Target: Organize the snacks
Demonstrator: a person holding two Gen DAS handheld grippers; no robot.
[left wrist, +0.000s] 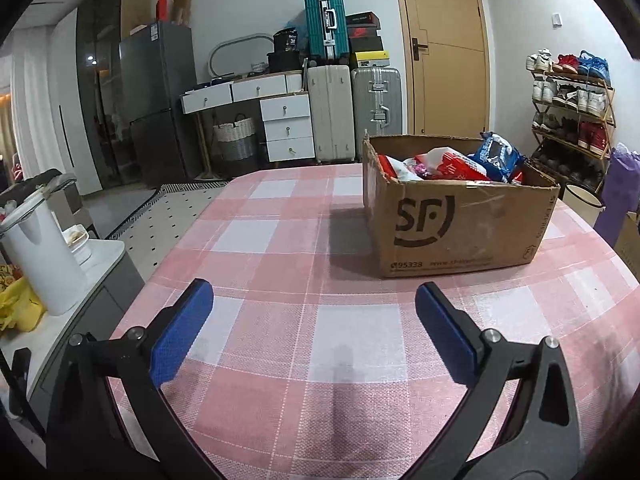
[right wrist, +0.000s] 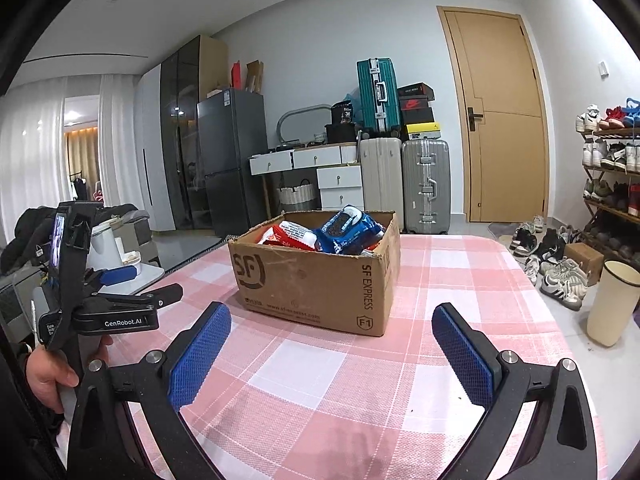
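A brown cardboard box (left wrist: 456,224) marked SF stands on the pink checked tablecloth (left wrist: 280,320), ahead and to the right of my left gripper (left wrist: 314,292). It holds several snack packets, among them a blue one (left wrist: 496,156) and red-and-white ones (left wrist: 448,164). My left gripper is open and empty, low over the cloth. In the right wrist view the box (right wrist: 316,276) stands straight ahead of my right gripper (right wrist: 332,314), with the blue packet (right wrist: 348,232) on top. My right gripper is open and empty. The left gripper (right wrist: 116,280) shows at the left, held in a hand.
A side cabinet with a white kettle (left wrist: 40,248) stands left of the table. Suitcases (left wrist: 332,112), a drawer desk, a fridge and a door line the far wall. A shoe rack (left wrist: 572,120), loose shoes (right wrist: 560,276) and a cream bin (right wrist: 612,304) are on the right.
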